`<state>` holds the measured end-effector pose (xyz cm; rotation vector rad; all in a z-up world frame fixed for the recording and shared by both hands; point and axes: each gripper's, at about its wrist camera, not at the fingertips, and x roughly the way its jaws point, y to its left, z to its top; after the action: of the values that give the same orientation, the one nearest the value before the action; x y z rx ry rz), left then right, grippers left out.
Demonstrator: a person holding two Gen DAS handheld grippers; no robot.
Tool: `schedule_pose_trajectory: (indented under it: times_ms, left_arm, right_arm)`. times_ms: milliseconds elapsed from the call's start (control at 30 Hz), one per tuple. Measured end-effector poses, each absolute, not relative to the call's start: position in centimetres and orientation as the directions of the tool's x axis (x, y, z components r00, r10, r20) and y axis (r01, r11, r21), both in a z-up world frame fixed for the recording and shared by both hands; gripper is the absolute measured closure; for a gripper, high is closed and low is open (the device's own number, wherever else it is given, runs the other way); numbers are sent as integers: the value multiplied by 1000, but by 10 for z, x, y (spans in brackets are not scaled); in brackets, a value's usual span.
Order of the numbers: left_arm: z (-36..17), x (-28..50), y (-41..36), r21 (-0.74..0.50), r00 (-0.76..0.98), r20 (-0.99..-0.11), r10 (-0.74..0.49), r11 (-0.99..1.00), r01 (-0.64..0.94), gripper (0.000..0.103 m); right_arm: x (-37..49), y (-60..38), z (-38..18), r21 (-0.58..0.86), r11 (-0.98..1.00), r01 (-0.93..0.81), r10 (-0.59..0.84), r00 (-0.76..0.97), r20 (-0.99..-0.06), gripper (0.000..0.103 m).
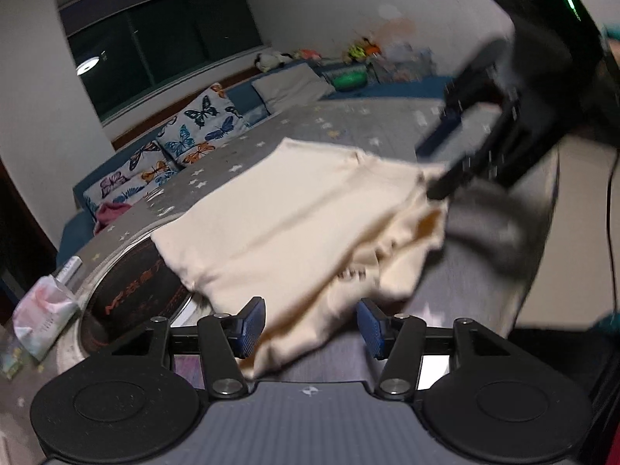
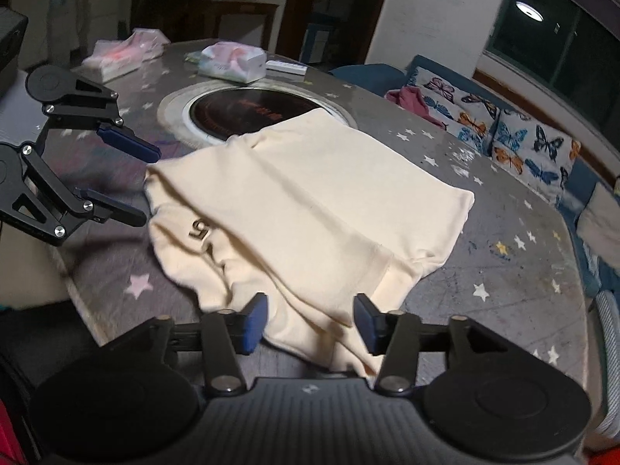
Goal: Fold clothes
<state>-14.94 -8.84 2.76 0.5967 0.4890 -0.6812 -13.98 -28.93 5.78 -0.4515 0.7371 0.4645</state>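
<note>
A cream garment (image 2: 310, 201) lies partly folded on the grey star-patterned table (image 2: 503, 290), one corner over the round black hob. It also shows in the left wrist view (image 1: 279, 213). My right gripper (image 2: 310, 321) is open, its blue pads astride the garment's near edge. My left gripper (image 1: 310, 323) is open at the garment's other edge, fabric lying between its pads; in the right wrist view it (image 2: 145, 184) sits open just left of the garment. The right gripper (image 1: 445, 178) appears blurred at the garment's far corner in the left wrist view.
A round black induction hob (image 2: 248, 110) is set in the table. Tissue packs (image 2: 232, 60) and a white remote (image 2: 285, 66) lie beyond it. A blue sofa with butterfly cushions (image 2: 515, 143) borders the table's far side. The table edge is near me.
</note>
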Motion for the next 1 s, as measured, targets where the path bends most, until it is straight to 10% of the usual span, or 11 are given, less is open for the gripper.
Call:
schedule_pose_trajectory:
  times_ms: [233, 433, 633, 1000]
  left_arm:
    - [8, -155, -101, 452, 712, -553, -433, 562, 693, 48]
    - [12, -143, -108, 416, 701, -536, -470, 575, 704, 91]
    - [41, -107, -99, 241, 680, -532, -504, 680, 692, 95]
    - [48, -63, -80, 84, 637, -570, -519, 734, 674, 95]
  right_arm:
    - [-156, -283, 49, -301, 751, -588, 222, 654, -723, 36]
    - [-162, -272, 40, -360, 690, -628, 231, 663, -712, 28]
    - [-157, -267, 37, -383, 654, -653, 272, 674, -686, 29]
    - [-105, -274, 36, -191, 734, -652, 345, 600, -722, 88]
